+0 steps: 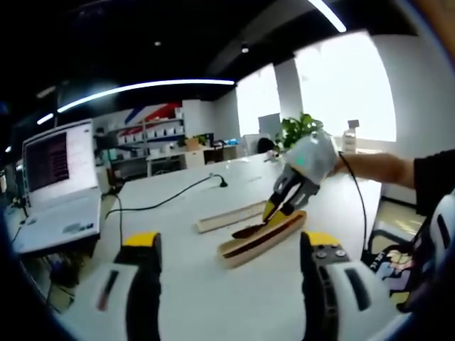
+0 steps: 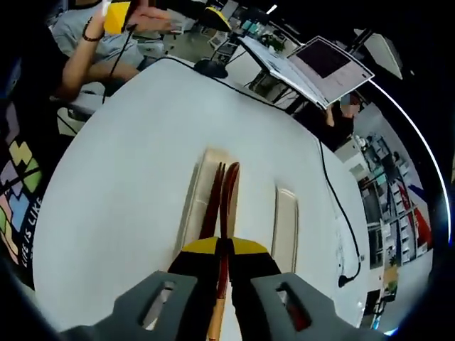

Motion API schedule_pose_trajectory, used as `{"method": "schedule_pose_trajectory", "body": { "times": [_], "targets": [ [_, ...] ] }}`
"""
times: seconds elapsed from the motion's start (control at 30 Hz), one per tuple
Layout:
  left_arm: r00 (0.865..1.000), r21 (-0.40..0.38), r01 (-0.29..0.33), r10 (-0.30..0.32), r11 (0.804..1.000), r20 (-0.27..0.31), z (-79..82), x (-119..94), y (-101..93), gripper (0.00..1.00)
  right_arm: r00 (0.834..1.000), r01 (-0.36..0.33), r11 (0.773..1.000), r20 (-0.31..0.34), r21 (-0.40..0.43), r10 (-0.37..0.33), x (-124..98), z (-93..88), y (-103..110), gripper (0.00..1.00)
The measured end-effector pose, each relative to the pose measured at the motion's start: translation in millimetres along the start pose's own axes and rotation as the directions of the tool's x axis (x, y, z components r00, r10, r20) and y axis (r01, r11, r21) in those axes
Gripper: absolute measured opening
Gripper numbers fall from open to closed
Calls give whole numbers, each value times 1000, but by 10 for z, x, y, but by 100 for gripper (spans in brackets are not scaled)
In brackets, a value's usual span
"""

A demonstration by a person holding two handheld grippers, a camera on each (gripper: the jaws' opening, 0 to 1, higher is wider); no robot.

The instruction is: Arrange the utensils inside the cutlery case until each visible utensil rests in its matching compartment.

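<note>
Right tongs [image 2: 222,249] angled down, clamped on spoon [image 2: 226,213] over case [image 2: 195,192]; left tongs [image 1: 227,249] agape, empty.

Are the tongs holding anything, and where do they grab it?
The right tongs pinch a dark wooden utensil on its handle. The left tongs are open, holding nothing.

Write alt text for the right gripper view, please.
The right tongs are shut on a dark wooden utensil whose head lies in an open wooden cutlery case on a white table. The case lid lies alongside, a laptop beyond.
</note>
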State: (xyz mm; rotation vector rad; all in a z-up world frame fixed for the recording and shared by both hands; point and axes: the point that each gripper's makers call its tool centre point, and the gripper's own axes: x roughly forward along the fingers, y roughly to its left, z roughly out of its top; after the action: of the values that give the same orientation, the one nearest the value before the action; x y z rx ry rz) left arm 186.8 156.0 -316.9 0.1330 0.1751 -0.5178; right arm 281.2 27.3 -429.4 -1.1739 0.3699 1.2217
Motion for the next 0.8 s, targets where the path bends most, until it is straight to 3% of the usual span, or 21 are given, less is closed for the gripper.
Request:
{"method": "schedule_pose_trajectory", "body": {
  "times": [0.13,0.23,0.8],
  "targets": [
    [1000,-3,0,0,1000,-1,-5,1,9,84,1000,-5,1000,5,-11,5,67,9,40,2],
    [1000,-3,-6,6,1000,-6,-19,1,29,84,1000,2,1000,-29,-31,-3,99,-32,53,2],
    [1000,-10,-13,13,1000,-9,-17,-4,48,84,998,15,1000,-60,14,-15,163,-167,46,3]
  ]
}}
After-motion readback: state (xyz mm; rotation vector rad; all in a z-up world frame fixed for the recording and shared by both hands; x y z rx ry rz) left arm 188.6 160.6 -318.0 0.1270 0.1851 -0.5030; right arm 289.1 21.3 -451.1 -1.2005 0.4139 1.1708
